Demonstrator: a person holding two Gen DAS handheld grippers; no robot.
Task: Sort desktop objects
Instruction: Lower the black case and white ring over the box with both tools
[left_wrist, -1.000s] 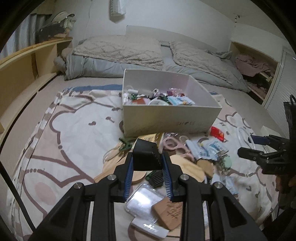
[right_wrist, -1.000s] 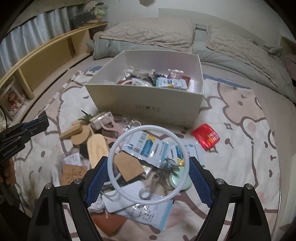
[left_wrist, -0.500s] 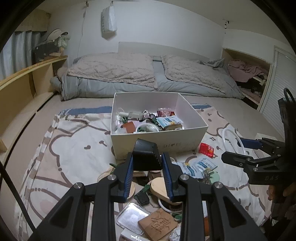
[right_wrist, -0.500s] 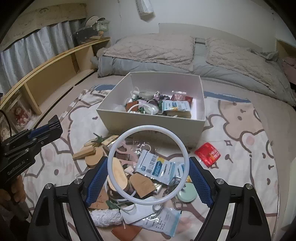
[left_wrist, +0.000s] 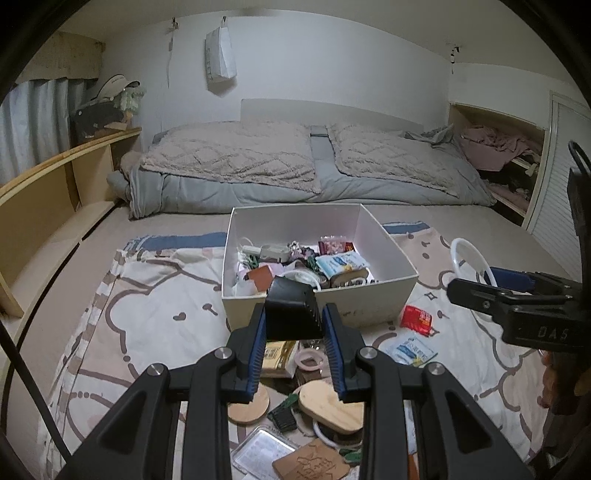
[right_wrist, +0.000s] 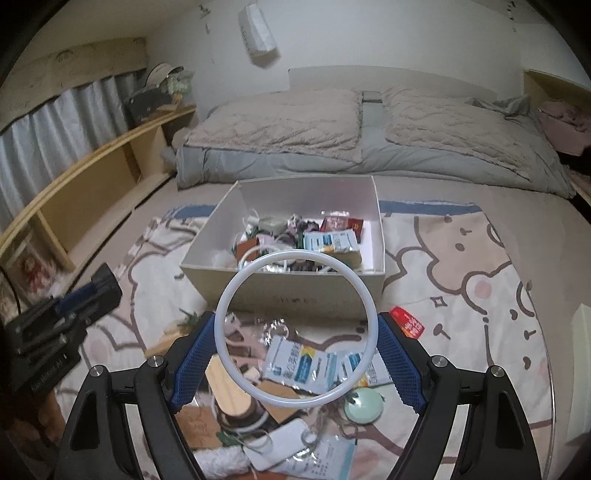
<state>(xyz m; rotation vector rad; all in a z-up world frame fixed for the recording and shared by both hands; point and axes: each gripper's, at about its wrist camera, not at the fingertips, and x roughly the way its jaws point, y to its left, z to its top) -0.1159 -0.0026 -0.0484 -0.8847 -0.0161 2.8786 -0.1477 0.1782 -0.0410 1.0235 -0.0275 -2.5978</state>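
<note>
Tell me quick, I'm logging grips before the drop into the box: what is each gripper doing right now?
Left gripper: closed on a black block.
Right gripper: closed on a white ring, gripped across its width.

1. The left gripper (left_wrist: 295, 332) points forward and downward. Its blue-padded fingers (left_wrist: 256, 343) are closed against both sides of a black block (left_wrist: 290, 314), which is held raised between them.
2. The right gripper (right_wrist: 295, 354) points forward and downward. Its blue-padded fingers (right_wrist: 397, 356) stand wide apart and press on opposite outer edges of a white ring (right_wrist: 364, 306), which is held upright between them.
3. In the left wrist view, the right gripper appears at the right edge, with the ring at its tip; part of the holding hand (left_wrist: 557, 384) shows below it.
4. In the right wrist view, the left gripper appears at the left edge.
</note>
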